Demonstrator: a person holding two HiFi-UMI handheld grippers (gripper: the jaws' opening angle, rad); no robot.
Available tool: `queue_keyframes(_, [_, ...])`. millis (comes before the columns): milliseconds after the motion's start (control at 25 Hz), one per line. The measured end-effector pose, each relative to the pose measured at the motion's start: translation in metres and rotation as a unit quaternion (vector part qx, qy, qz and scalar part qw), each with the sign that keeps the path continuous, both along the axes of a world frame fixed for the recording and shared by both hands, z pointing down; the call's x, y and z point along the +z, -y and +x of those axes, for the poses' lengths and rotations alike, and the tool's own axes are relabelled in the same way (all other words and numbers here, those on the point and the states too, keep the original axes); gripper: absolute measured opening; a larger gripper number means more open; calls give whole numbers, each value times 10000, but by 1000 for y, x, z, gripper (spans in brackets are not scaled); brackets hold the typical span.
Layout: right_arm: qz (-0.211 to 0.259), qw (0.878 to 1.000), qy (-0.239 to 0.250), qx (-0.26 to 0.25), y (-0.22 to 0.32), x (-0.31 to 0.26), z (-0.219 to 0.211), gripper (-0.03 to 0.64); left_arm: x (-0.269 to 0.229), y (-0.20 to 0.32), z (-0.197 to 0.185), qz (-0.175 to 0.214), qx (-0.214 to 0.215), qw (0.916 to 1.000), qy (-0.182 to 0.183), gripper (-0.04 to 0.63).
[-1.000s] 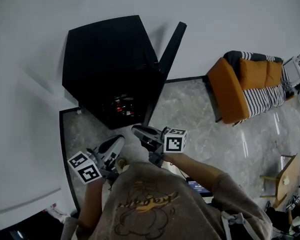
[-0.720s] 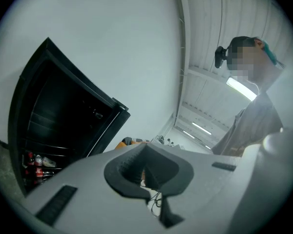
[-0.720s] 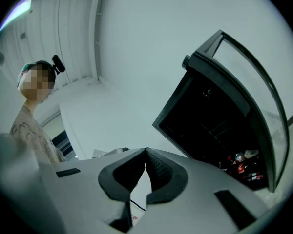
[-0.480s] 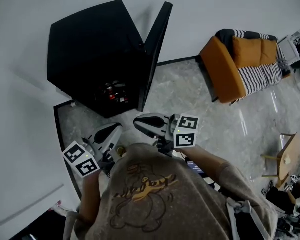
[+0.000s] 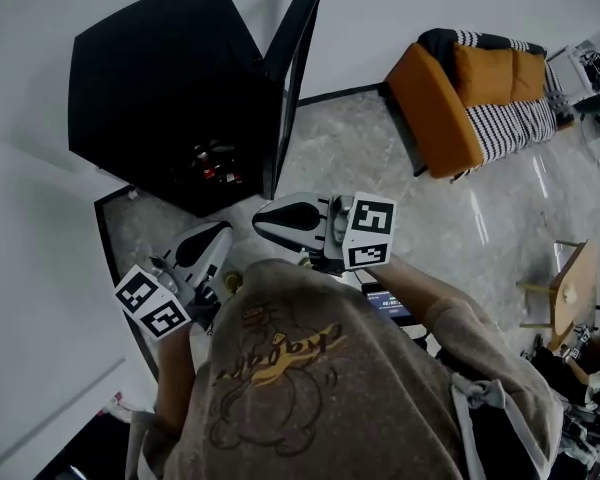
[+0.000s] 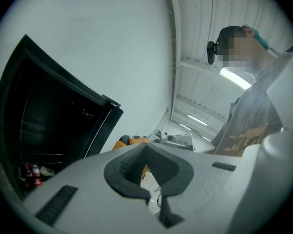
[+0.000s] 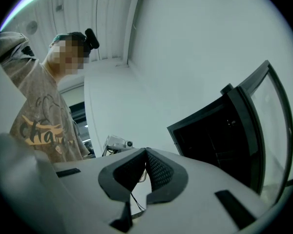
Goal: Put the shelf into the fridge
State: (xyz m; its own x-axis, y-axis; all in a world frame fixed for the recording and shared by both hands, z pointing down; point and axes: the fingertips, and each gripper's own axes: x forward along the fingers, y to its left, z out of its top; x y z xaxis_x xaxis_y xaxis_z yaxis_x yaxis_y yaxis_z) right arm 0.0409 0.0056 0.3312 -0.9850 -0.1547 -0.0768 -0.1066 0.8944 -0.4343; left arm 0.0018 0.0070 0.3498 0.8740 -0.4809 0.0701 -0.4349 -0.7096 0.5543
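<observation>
**Black fridge open, both claws empty**

Fridge (image 5: 160, 98): ahead of both claws, door (image 5: 290, 78) standing open.
Left gripper (image 5: 218, 236), right gripper (image 5: 262, 226): jaws pressed together on nothing.
Bottles (image 5: 212, 163): low inside.
Shelf: none loose in view. The dark interior hides whether it is seated or elsewhere, so the step is unsettled.

Black fridge (image 5: 160, 88) upright, door (image 5: 291, 78) swung open, interior dark, red cans (image 5: 215, 164) at bottom.
</observation>
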Motion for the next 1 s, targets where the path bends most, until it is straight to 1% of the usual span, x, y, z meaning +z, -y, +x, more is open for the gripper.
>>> queue_keyframes(160, [154, 9996, -216, -76, 0, 5, -2, 20, 3, 0, 1, -52, -30, 10000, 4, 6])
queue_keyframes(400, [142, 9993, -305, -183, -2, 8, 0, 20, 9, 0, 1, -113, -89, 9999, 52, 6])
queue_keyframes(720, [134, 9988, -439, -162, -2, 17, 1, 20, 16, -2, -1, -174, -96, 9998, 73, 6])
queue_keyframes(1000, [53, 9987, -471, -175, -1, 23, 8, 21, 19, -2, 8, -228, -109, 9996, 125, 6])
